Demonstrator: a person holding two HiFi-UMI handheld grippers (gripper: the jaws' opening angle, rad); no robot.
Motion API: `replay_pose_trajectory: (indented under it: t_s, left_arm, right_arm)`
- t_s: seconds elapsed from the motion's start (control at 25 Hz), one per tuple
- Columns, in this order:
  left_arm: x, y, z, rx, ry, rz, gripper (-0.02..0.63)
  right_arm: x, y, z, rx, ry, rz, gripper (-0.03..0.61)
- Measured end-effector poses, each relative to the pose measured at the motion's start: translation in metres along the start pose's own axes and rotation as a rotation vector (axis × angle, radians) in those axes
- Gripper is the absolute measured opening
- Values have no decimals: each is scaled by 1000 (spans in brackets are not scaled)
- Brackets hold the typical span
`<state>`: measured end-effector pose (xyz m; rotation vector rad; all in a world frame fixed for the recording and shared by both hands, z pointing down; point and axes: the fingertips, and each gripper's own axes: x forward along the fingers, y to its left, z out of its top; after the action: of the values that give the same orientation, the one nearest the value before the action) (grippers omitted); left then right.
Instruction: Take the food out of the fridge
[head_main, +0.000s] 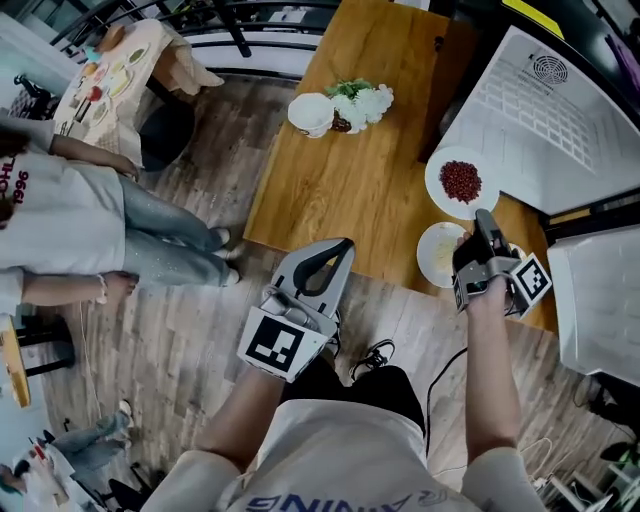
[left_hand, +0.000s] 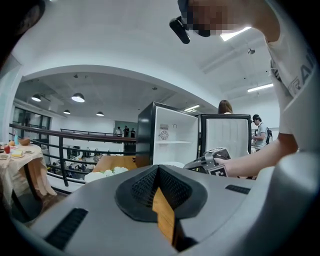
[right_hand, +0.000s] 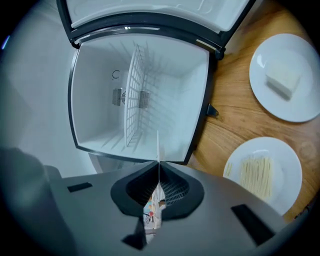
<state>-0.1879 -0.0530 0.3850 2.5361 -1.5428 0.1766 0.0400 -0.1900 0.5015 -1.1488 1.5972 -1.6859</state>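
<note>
Fridge (right_hand: 95, 100): open, with only a wire shelf (right_hand: 134, 100) inside; no food is seen in it.
Food: out on the wooden worktop (head_main: 340, 170) beside the fridge, on white plates.
Noodle plate (right_hand: 262, 172): soft, loose strands; I would grip the plate rim and keep it level.
White block plate (right_hand: 285, 75): the block may slide, and the plate is probably fragile.
Red beans plate (head_main: 460, 182): the beans would roll off if it is tilted.
Right claw (right_hand: 158, 162): pressed together, empty.
Left claw (left_hand: 158, 169): closed, empty.

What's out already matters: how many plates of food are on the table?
3: beans plate by the fridge, noodles plate near the right gripper, white-block plate beside it. Others may be hidden.
</note>
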Motion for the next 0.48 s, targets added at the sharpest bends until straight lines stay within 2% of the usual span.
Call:
replay_pose_trajectory:
  t_s: [0.48]
  left_arm:
    - [-63, 26, -10, -7, -23, 151, 6]
  right_arm:
    - [-1, -1, -122, -58, 286, 20, 26]
